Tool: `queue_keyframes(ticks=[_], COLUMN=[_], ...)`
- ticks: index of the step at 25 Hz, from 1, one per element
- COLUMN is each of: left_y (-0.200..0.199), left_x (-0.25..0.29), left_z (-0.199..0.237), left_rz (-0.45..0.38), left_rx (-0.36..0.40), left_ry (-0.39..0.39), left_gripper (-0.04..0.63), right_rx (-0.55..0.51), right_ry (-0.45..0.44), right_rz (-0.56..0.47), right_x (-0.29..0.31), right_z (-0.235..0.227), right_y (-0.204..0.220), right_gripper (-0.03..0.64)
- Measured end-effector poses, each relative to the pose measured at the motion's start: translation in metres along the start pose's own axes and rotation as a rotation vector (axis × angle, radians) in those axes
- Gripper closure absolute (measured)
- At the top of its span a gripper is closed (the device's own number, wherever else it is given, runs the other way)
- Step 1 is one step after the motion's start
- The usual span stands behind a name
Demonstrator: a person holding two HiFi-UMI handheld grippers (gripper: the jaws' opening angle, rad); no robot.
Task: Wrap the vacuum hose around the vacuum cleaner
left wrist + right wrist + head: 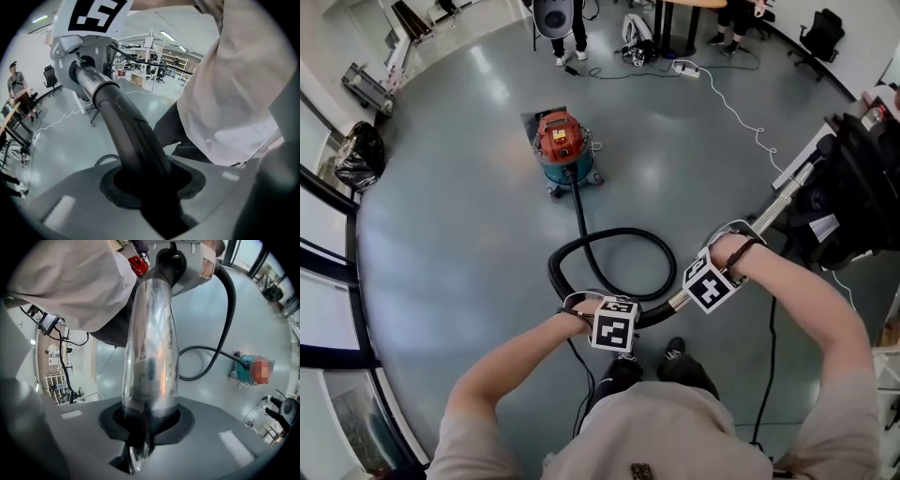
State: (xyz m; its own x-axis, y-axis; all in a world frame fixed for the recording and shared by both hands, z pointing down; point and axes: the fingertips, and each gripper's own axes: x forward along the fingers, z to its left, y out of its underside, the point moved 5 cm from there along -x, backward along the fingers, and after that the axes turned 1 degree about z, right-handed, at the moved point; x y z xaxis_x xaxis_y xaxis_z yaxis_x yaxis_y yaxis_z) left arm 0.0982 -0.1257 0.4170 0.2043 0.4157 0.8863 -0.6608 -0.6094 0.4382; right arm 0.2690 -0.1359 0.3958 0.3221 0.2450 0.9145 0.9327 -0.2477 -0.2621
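Nearest, under my chest, my shoes (pixel 675 352) are only half showing on the grey floor (pixel 469 244). Just ahead of them my left gripper (pixel 614 323) is clamping its jaws on the black hose (pixel 614 234), at the thick stiff end. From the head view its marker cube is covering the jaws, but the left gripper view is showing the hose filling the gap between them. Just to the right and a little farther, my right gripper (pixel 710 281) is gripping the chrome tube (pixel 780 200) that joins the hose end, and its jaws are closing snugly round the metal. The tube is slanting away to the far right, where its tip is getting lost against some dark gear (pixel 848 192) that the frame edge is cutting off.

Beyond the grippers the hose is lying in one open loop on the floor, then running straight away to the vacuum (pixel 564 145). The vacuum is standing well apart from me, with no hose wound round it. Farther off, a white cord (pixel 736 112) is trailing across the floor, and things along the far wall are too small to make out.
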Motion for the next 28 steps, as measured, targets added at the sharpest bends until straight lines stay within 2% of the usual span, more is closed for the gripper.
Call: queue_keyframes(ticks=[3, 5, 9, 10, 12, 15, 17, 19, 22, 28], left_y=[0.006, 0.005, -0.015, -0.020, -0.026, -0.031, -0.033, -0.032, -0.034, -0.045], left_x=[0.001, 0.000, 0.000, 0.002, 0.007, 0.016, 0.027, 0.038, 0.052, 0.075], left_z=[0.010, 0.023, 0.042, 0.046, 0.056, 0.068, 0.073, 0.080, 0.092, 0.116], left_rz=[0.009, -0.007, -0.057, -0.068, -0.083, -0.104, -0.112, -0.121, -0.127, -0.157], left_rx=[-0.072, -0.141, -0.258, -0.289, -0.348, -0.435, -0.492, -0.546, -0.618, -0.767], left_ry=[-0.046, -0.081, -0.123, -0.129, -0.142, -0.141, -0.141, -0.144, -0.145, -0.179], left_gripper=[0.463, 0.491, 0.495, 0.495, 0.495, 0.497, 0.497, 0.497, 0.497, 0.499], right_rx=[-0.009, -0.022, -0.083, -0.088, -0.089, -0.085, -0.043, 0.068, 0.329, 0.817], right_ry=[0.067, 0.146, 0.339, 0.394, 0.496, 0.595, 0.629, 0.662, 0.673, 0.514], right_rz=[-0.043, -0.048, -0.052, -0.056, -0.048, -0.039, -0.079, -0.183, -0.408, -0.888], right_x=[0.002, 0.003, 0.000, -0.002, -0.007, -0.018, -0.024, -0.027, -0.020, 0.011], right_z=[-0.015, -0.028, -0.049, -0.054, -0.065, -0.074, -0.072, -0.068, -0.060, -0.045], right_y=[0.004, 0.014, 0.042, 0.049, 0.067, 0.093, 0.108, 0.120, 0.135, 0.132], right_gripper=[0.532, 0.537, 0.538, 0.516, 0.417, 0.358, 0.327, 0.321, 0.322, 0.267])
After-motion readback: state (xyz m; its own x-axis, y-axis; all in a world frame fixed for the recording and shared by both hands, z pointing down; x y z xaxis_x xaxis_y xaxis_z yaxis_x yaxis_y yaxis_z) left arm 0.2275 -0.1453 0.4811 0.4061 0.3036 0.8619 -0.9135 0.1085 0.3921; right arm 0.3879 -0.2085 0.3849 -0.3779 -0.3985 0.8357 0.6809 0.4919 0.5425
